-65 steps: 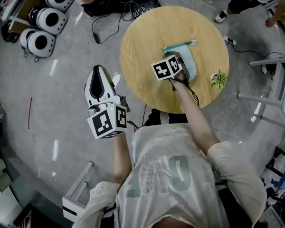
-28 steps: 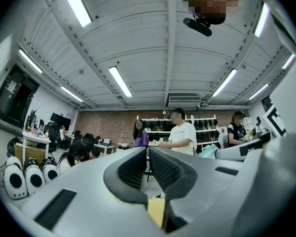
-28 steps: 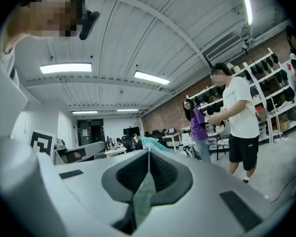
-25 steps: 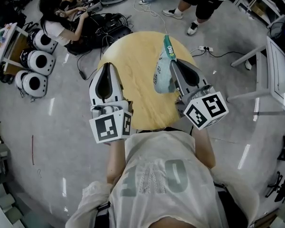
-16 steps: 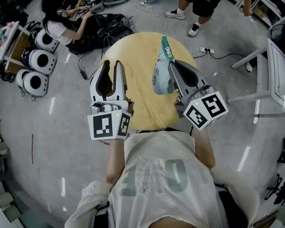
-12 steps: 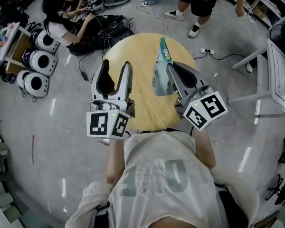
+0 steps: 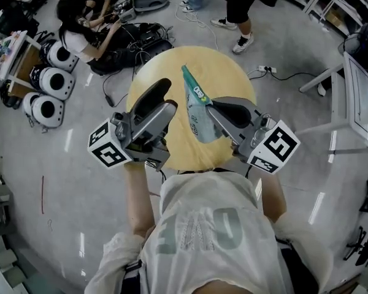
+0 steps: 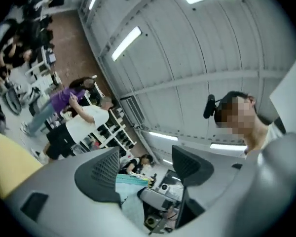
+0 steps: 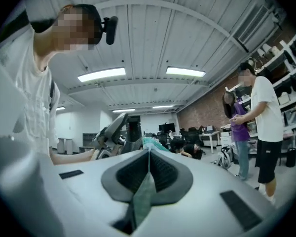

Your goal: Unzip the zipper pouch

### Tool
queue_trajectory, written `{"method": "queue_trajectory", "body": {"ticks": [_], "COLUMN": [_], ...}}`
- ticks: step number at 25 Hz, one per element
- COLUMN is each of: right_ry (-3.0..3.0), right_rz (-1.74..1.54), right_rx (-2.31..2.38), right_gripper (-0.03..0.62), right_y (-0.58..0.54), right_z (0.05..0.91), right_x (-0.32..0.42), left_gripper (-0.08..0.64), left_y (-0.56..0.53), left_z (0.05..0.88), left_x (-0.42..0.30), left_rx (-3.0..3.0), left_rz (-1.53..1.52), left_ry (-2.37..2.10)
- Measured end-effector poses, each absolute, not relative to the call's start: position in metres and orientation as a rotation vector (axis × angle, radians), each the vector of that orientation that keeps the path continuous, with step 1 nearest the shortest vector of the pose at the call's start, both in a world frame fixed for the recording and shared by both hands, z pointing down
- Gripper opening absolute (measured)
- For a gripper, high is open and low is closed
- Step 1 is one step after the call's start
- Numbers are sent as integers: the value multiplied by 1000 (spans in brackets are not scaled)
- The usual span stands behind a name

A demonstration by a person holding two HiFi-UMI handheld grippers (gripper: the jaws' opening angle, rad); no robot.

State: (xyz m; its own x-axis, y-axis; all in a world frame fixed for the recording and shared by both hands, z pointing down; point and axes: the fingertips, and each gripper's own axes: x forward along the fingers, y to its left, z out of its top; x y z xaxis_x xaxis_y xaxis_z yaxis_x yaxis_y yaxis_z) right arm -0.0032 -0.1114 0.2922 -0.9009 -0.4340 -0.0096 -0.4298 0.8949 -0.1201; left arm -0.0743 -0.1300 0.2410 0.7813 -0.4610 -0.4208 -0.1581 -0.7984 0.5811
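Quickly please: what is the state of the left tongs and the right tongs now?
Left tongs: open, jaws just been opening; light teal fabric zipper pouch shows in their gap, not gripped.
Right tongs: closed on that pouch.

Bright, even light from ceiling strip lamps (image 9: 101, 74); pale glare streaks on floor (image 7: 61, 164). Heavy fisheye bending, black corners in gripper views; right claw (image 9: 148, 157) soft-focused.
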Motion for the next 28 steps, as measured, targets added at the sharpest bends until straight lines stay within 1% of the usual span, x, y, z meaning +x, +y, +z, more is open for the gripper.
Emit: {"method": "queue_trajectory", "body": {"ticks": [3,7,11,15,18,22,28], "right_ry": [3113,3169,3207,3193,3158,3142,3116], "right_rz": [-47,137,176,183,200,228,208], "right_rx": [-613,-514,-466,-481,-540,-620,-696], "right_gripper": [34,34,34,34,34,34,34], "right_y": [-95,-73,-65,-63,-62,-64,-69], "right_z": [286,278,272,268,266,269,273], "right_x": [-6,-11,-15,-14,-13,-12,-7], "left_gripper": [336,336,336,333,320,278,273], "left_y": [-122,-102,-91,-86,-85,-89,-88], "left_z": [240,242,243,248,250,252,249], "left_x": [-72,-58,-40,-27,-26,-31,-37], "left_rx": [2376,2425,2492,2581,2594,2569,2492], "left_rz": [-757,-619,-474,-373,-364,-392,-492], "left_ry": [-280,-171,-112,-166,-222,-288,-261]}}
